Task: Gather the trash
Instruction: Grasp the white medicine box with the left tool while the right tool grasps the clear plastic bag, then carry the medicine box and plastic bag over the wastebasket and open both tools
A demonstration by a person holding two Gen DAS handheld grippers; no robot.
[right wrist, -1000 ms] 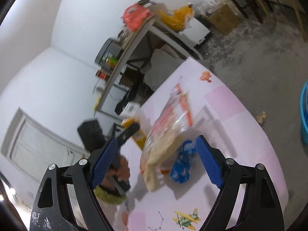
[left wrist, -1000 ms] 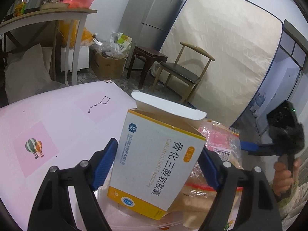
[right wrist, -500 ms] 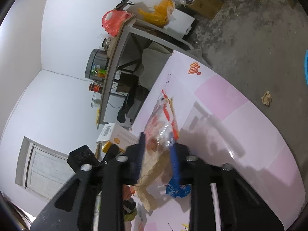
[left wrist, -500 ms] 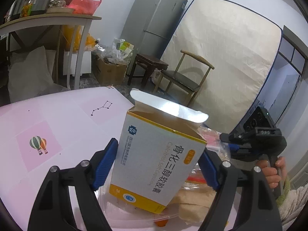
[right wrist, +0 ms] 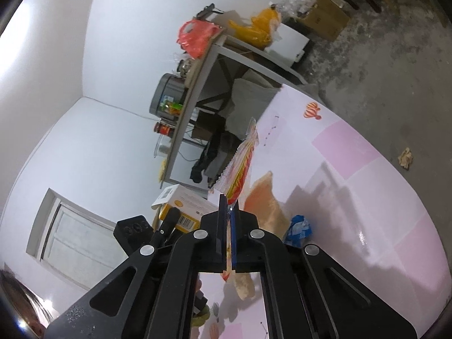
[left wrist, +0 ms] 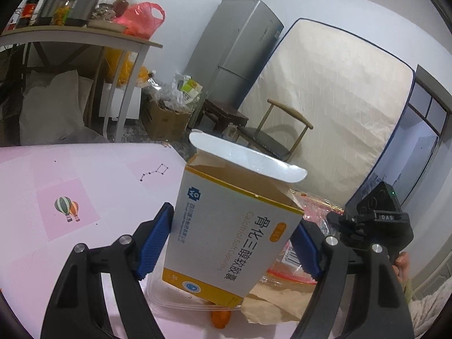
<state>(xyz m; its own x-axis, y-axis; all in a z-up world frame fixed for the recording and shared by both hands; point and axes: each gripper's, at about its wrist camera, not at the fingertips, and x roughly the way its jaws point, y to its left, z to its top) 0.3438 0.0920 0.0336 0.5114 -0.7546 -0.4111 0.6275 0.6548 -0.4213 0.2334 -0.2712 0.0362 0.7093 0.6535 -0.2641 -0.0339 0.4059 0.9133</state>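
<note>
A white and yellow medicine box [left wrist: 228, 240] with its top flap open sits tilted between the blue pads of my left gripper [left wrist: 231, 244], which is shut on it above the pink table [left wrist: 93, 175]. My right gripper [right wrist: 228, 207] is shut on the edge of a clear snack bag [right wrist: 240, 163] printed red and yellow, and the bag stands up from its jaws. The same box [right wrist: 183, 207] shows at the left of the right wrist view. A tan paper bag [right wrist: 267, 197] and a blue wrapper [right wrist: 299, 226] lie on the table beyond the bag.
A clear plastic tray [left wrist: 175, 293] and a small orange piece [left wrist: 221, 317] lie under the box. Beyond the table stand a cluttered side table [left wrist: 84, 39], a cardboard box [left wrist: 163, 118], a chair [left wrist: 276, 135], a fridge [left wrist: 234, 50] and a mattress [left wrist: 339, 99]. Crumpled paper [right wrist: 405, 158] lies on the floor.
My right gripper has gone from wide open to shut on the snack bag. My left gripper has risen a little with the box, and the right gripper now shows closer beside it.
</note>
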